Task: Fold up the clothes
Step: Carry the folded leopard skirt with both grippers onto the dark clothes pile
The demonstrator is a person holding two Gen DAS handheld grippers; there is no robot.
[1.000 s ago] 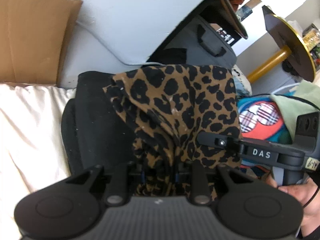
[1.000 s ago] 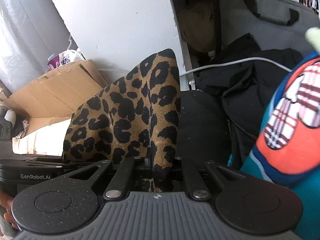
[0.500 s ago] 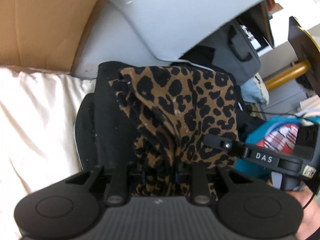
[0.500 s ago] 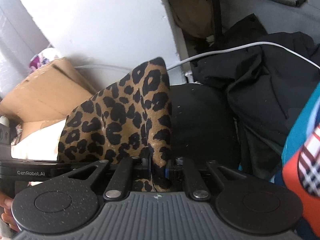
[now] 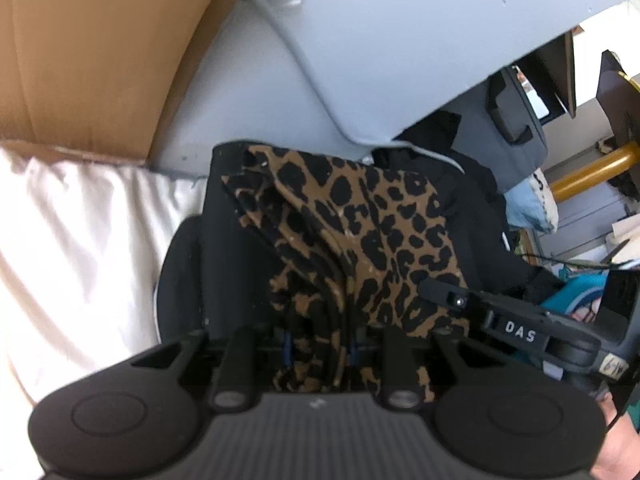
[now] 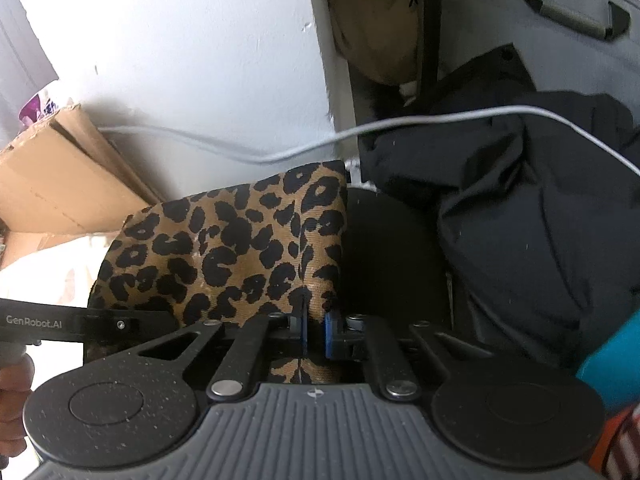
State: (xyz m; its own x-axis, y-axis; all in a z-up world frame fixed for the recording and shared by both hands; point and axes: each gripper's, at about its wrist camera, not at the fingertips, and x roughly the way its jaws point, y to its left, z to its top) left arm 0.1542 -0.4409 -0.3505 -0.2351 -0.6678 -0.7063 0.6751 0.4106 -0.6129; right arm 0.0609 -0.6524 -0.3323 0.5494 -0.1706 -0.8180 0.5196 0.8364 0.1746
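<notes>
Two grippers, my left gripper [image 5: 320, 350] and right gripper [image 6: 314, 334], each clamp the leopard-print garment [image 5: 360, 240]; it stretches forward from both, the grips side by side.

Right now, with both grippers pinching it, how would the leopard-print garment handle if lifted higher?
Probably floppy: the leopard-print garment bunches into folds at the left gripper. Likely light: a thin edge sits between the right gripper pads. It would likely sag between grips.
</notes>
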